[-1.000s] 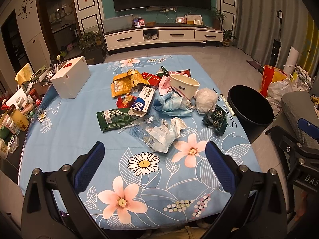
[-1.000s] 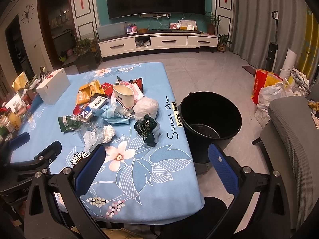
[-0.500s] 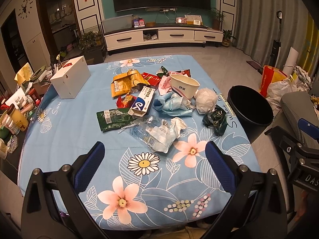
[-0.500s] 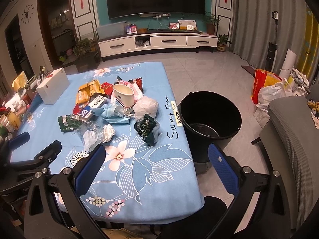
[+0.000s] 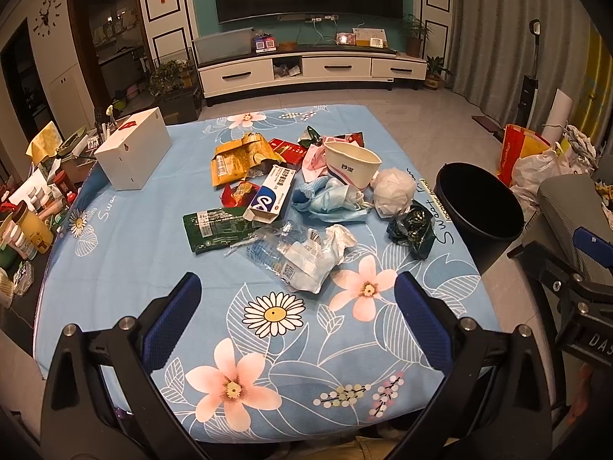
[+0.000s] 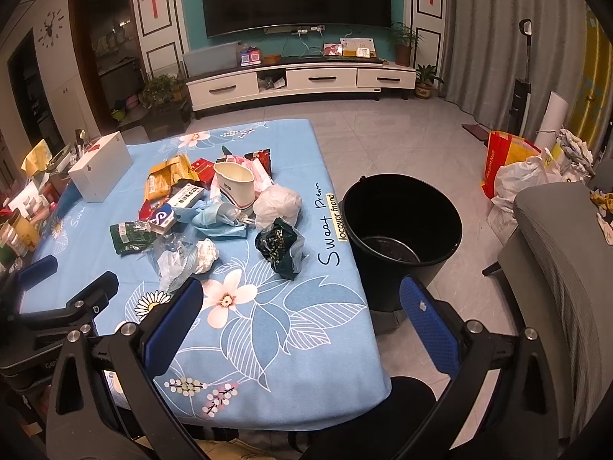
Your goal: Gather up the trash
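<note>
Trash [image 5: 306,207] lay heaped on the table [image 5: 126,268], all of it to the left of the black bucket [image 6: 400,226] standing on the floor beside the table's edge. Nothing had shifted over the past second, so collecting looked not yet begun, and the bucket appeared nearly bare inside. Nearest the bucket sat a white crumpled bag [image 6: 277,203], then a dark green wrapper [image 6: 281,247]; farther off, a paper cup [image 5: 350,166]. Left gripper [image 5: 297,306] and right gripper [image 6: 300,310] both hovered with fingers spread wide, holding nothing.
</note>
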`<move>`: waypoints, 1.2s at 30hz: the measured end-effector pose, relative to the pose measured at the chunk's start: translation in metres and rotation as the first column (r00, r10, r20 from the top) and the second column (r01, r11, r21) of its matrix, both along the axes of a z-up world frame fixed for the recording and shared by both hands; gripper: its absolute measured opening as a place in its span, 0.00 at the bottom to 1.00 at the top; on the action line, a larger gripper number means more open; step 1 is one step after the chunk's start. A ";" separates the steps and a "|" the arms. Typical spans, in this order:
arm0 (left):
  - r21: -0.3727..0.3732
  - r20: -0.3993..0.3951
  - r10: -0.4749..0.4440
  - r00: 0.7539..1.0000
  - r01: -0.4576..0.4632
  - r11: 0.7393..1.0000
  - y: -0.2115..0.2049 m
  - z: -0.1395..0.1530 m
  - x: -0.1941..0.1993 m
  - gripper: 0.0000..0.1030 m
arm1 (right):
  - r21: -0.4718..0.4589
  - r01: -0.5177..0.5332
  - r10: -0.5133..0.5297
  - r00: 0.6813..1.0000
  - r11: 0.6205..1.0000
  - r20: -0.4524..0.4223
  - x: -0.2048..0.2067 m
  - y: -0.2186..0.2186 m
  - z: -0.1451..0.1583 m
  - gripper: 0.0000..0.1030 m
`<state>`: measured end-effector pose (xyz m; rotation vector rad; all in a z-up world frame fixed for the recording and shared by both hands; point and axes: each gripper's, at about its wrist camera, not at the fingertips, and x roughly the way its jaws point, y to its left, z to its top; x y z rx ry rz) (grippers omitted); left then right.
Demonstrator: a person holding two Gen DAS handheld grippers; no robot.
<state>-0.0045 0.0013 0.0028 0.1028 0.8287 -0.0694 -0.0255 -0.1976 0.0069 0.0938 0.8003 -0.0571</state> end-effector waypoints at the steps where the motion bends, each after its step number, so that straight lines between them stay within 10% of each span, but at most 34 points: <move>1: -0.002 0.000 -0.001 1.000 0.001 1.000 0.000 0.000 0.000 0.97 | 0.002 0.002 -0.002 1.000 1.000 0.002 -0.001 -0.002 0.000 0.98; 19: -0.237 -0.006 -0.137 0.991 0.131 0.963 0.022 -0.039 0.005 0.97 | 0.190 -0.012 0.009 1.000 0.982 0.016 0.000 -0.044 -0.032 0.98; 36: -0.331 -0.065 -0.055 0.996 0.031 0.943 0.046 -0.095 0.051 0.89 | 0.303 -0.068 0.090 0.994 0.951 -0.058 0.058 -0.038 -0.093 0.98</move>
